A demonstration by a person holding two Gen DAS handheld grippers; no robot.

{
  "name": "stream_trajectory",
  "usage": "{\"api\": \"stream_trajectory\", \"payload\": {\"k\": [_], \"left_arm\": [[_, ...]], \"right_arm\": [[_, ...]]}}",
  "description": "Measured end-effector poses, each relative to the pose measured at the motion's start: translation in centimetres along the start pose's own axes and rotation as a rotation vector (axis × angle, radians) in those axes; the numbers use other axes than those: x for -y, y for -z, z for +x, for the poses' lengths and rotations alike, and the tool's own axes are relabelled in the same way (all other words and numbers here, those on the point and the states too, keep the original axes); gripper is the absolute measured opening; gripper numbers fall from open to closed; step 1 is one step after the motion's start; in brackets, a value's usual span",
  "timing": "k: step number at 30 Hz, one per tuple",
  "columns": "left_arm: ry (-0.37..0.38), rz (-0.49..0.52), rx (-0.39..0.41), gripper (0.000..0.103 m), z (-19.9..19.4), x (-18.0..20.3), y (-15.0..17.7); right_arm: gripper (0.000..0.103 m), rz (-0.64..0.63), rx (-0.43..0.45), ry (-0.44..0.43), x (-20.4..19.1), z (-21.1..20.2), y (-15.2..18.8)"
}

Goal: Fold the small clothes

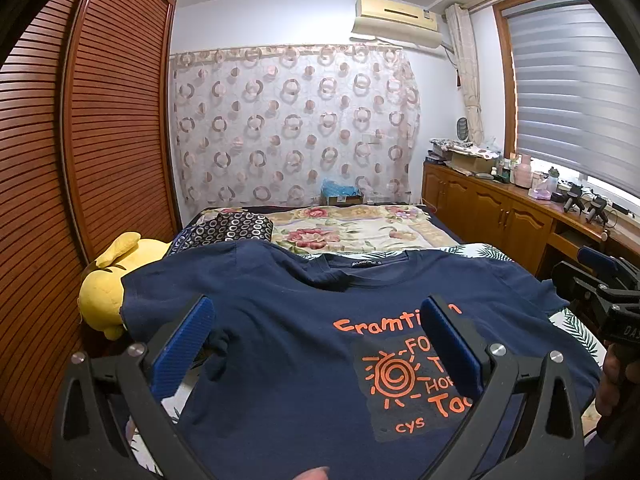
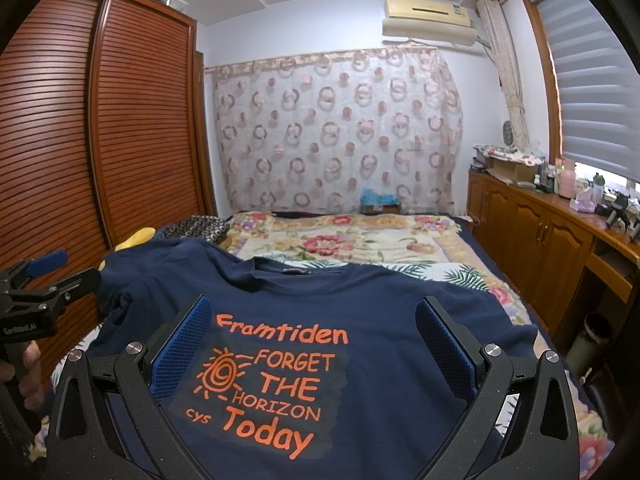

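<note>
A navy T-shirt [image 1: 288, 320] with orange print lies spread face up on the bed, collar away from me; it also shows in the right wrist view [image 2: 360, 308]. Its left sleeve is bunched. My left gripper [image 1: 316, 344] is open and empty, hovering over the shirt's left chest. My right gripper [image 2: 314, 344] is open and empty above the printed chest. Each gripper shows at the edge of the other's view: the right one [image 1: 600, 280] by the shirt's right sleeve, the left one [image 2: 44, 276] by its left sleeve.
The bed carries a floral blanket [image 1: 352, 228] beyond the shirt. A yellow plush toy [image 1: 100, 292] and a patterned pillow [image 1: 232, 228] lie at the left by the slatted wardrobe [image 1: 100, 120]. A wooden cabinet [image 2: 540, 232] with clutter runs along the right.
</note>
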State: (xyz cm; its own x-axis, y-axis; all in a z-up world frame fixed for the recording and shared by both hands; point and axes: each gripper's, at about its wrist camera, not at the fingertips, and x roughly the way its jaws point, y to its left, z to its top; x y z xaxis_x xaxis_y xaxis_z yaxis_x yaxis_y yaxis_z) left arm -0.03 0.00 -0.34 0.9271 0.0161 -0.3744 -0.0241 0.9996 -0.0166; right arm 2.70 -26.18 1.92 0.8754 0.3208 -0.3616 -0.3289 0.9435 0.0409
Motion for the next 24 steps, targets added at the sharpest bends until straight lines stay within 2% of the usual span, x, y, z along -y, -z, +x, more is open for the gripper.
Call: {"api": "stream_trajectory", "payload": {"k": [24], "left_arm": [[0.000,0.003,0.007,0.103,-0.15,-0.19,-0.29]], "right_arm": [[0.103,0.002,0.000,-0.001,-0.13,-0.08,-0.07]]}}
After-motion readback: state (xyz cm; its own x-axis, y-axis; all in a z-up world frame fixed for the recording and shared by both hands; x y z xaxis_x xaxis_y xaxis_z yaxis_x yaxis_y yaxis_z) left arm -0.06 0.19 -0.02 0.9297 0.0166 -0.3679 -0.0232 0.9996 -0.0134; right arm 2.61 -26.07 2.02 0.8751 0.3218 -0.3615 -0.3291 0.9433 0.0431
